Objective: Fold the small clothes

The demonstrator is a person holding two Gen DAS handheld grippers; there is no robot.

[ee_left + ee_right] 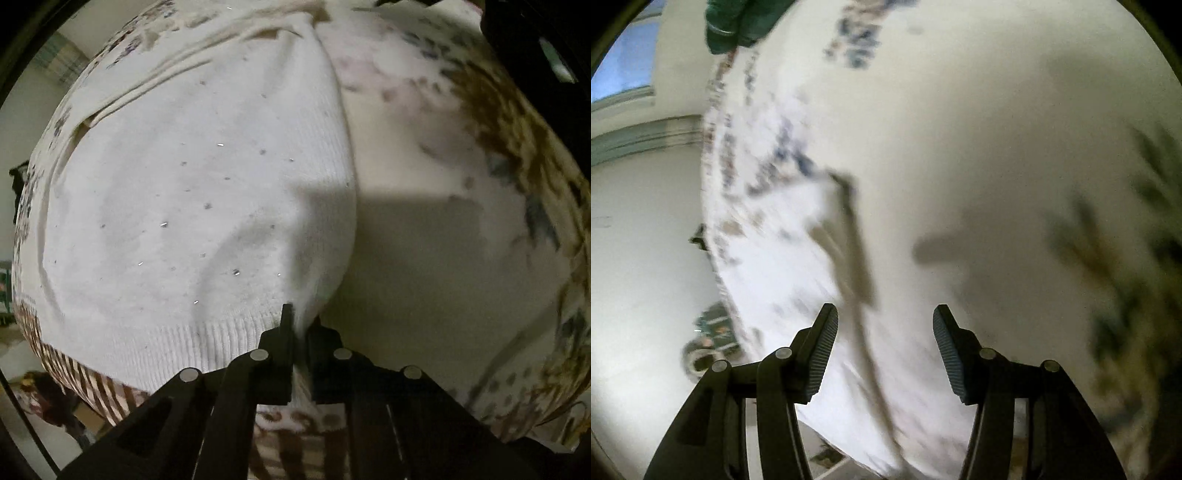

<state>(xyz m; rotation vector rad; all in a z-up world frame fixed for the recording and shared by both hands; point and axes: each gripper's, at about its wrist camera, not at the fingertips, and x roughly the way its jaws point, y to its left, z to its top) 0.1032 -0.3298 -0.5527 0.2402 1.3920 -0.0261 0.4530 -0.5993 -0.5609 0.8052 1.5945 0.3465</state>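
Folding's barely been started: the white knit sweater [192,206] hem corner is pinched by the left gripper [301,332], right gripper [884,343] held half-open, empty, over the bedspread [979,147].

You have one white knit sweater [192,206] in front of you, speckled with small sequins and ribbed along one hem. Beneath it lies one patterned bedcover [424,258], with a floral print and a striped border. You hold two grippers: the left gripper [301,325] and the right gripper [885,321], each with two fingers. One green cloth item [738,18] sits at the far edge, probably another garment; blur hides its shape.
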